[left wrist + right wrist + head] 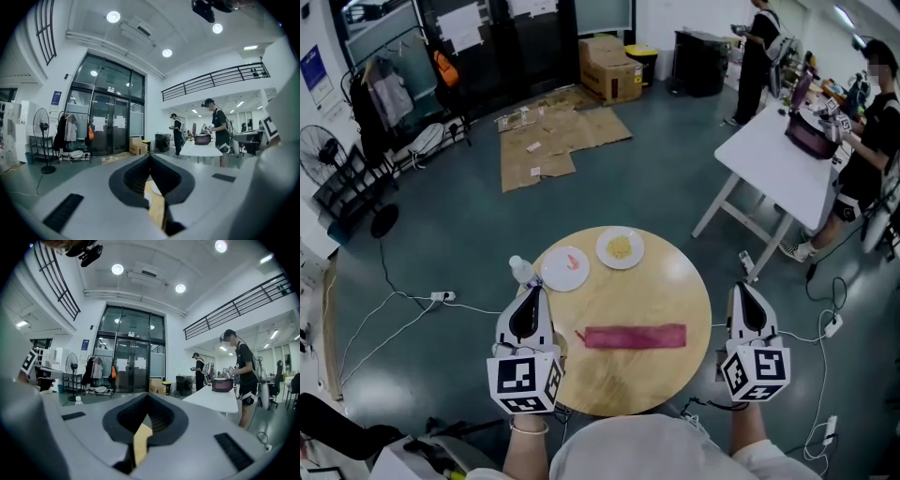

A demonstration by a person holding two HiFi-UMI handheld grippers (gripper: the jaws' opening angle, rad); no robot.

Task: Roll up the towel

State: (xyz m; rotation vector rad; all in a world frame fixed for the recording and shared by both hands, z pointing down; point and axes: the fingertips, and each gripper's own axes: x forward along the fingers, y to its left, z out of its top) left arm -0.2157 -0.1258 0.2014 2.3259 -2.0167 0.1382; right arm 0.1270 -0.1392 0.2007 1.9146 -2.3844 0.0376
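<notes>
While it lies flat, red towel (635,336), round wooden table (661,286).

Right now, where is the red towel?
In the head view, the towel lies flat on the round table, between the left gripper and the right gripper, with two plates beyond it.

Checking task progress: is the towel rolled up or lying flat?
Flat, not rolled. The towel lies as one long, narrow strip on the round table, with no coil showing at either end.
</notes>
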